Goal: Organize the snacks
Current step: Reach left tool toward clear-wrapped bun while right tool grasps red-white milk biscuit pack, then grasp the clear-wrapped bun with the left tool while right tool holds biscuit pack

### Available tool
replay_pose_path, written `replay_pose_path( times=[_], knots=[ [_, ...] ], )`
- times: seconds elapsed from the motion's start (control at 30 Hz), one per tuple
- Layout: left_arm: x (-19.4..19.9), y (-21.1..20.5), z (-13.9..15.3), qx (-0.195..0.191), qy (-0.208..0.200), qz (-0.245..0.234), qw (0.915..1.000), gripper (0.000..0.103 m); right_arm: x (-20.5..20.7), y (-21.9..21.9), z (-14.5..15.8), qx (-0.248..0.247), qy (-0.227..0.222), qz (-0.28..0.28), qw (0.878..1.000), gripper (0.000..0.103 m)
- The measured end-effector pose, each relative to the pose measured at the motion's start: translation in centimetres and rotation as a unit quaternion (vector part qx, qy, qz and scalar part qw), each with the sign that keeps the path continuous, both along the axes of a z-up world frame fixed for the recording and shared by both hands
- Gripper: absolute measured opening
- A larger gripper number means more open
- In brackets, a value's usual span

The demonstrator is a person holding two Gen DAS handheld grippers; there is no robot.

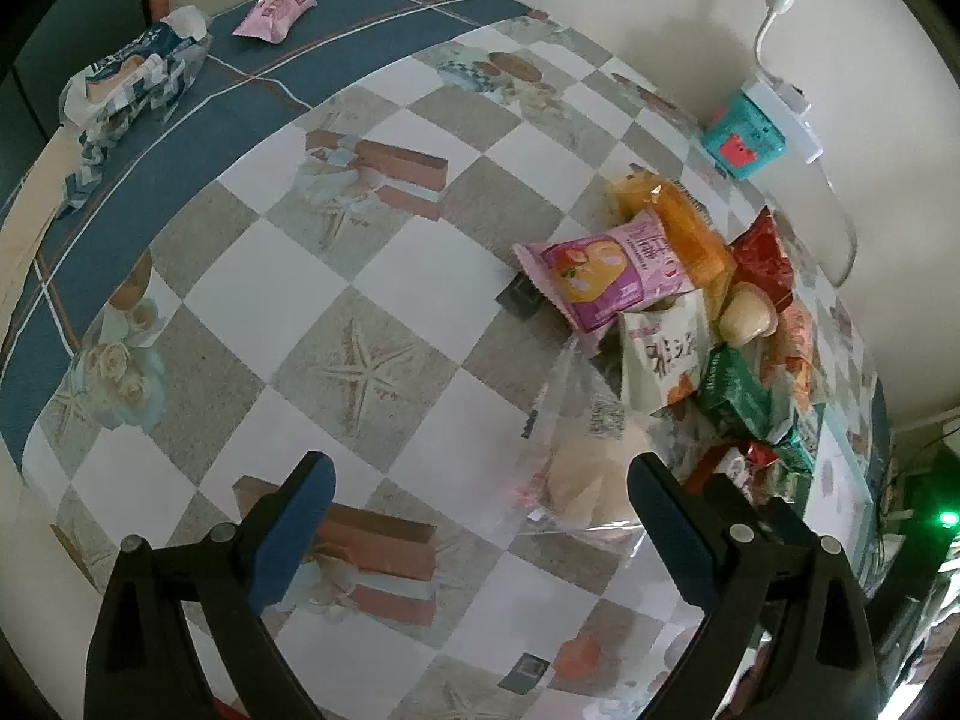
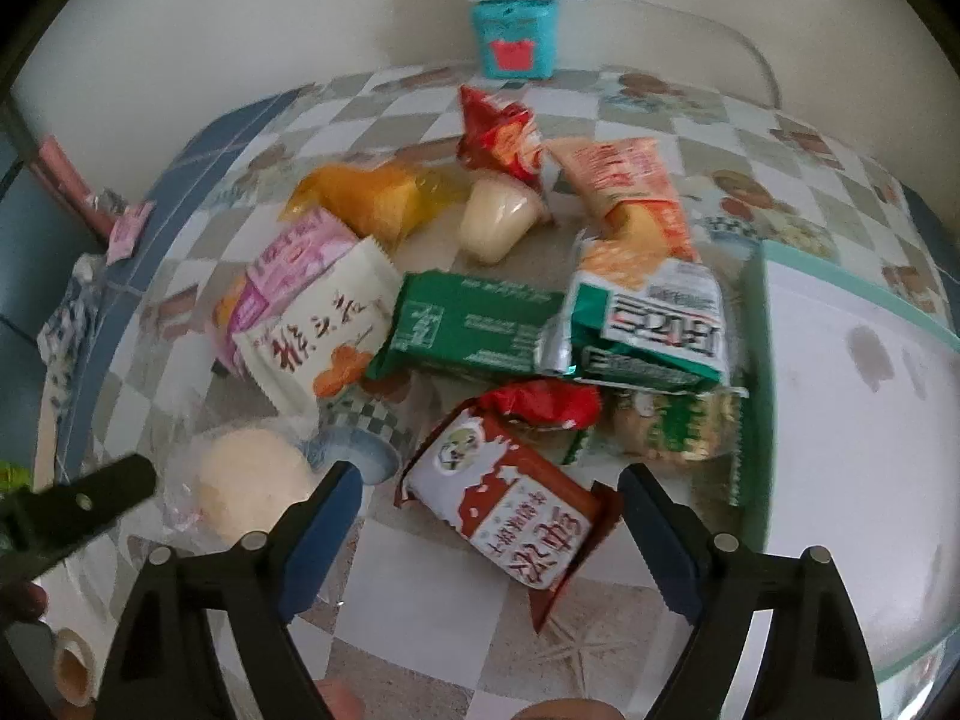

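A heap of snack packets lies on the checkered tablecloth (image 1: 384, 312): a pink packet (image 1: 600, 276), an orange cake (image 1: 690, 228), a white packet (image 2: 324, 336), a green packet (image 2: 474, 324) and a jelly cup (image 2: 498, 222). My left gripper (image 1: 480, 474) is open above the cloth, and a pale bun in clear wrap (image 1: 588, 474) lies just inside its right finger. My right gripper (image 2: 489, 480) is open around a red and white packet (image 2: 510, 498). That packet's edge is close to the right pad, and the left pad stands clear of it. One left finger (image 2: 90, 498) shows beside the bun (image 2: 252, 480).
A white tray with a mint rim (image 2: 756, 360) lies right of the heap. A teal box (image 2: 516, 42) and a white power strip stand by the wall. A blue and white bag (image 1: 132, 84) and a small pink packet (image 1: 273, 15) lie on the far blue border.
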State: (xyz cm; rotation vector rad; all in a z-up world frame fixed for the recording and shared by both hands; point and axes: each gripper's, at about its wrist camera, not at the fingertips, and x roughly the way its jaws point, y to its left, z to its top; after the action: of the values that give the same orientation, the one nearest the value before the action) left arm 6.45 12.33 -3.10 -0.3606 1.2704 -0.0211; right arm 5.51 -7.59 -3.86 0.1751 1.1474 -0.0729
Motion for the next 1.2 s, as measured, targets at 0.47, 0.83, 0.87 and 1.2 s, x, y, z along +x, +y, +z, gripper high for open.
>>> replay_pose_path(
  times=[0.47, 0.83, 0.87, 1.2],
  knots=[
    [-0.3, -1.1, 0.5, 0.003, 0.002, -0.018, 0.9998, 0.098, -1.7, 0.2, -0.7, 0.112, 0.024, 0.035, 0.993, 0.082],
    [0.2, -2.4, 0.4, 0.006, 0.004, -0.045, 0.999, 0.098, -0.4, 1.7, -0.2, 0.008, 0.019, 0.059, 0.998, 0.07],
    [0.3, -2.6, 0.3, 0.006, 0.005, -0.048, 0.9988, 0.098, -0.3, 1.9, -0.2, 0.001, 0.016, 0.066, 0.998, 0.07],
    [1.3, -4.9, 0.0, 0.02, 0.015, -0.081, 0.9964, 0.098, -1.1, 0.1, -0.7, 0.003, 0.019, 0.048, 0.999, 0.047]
  ],
)
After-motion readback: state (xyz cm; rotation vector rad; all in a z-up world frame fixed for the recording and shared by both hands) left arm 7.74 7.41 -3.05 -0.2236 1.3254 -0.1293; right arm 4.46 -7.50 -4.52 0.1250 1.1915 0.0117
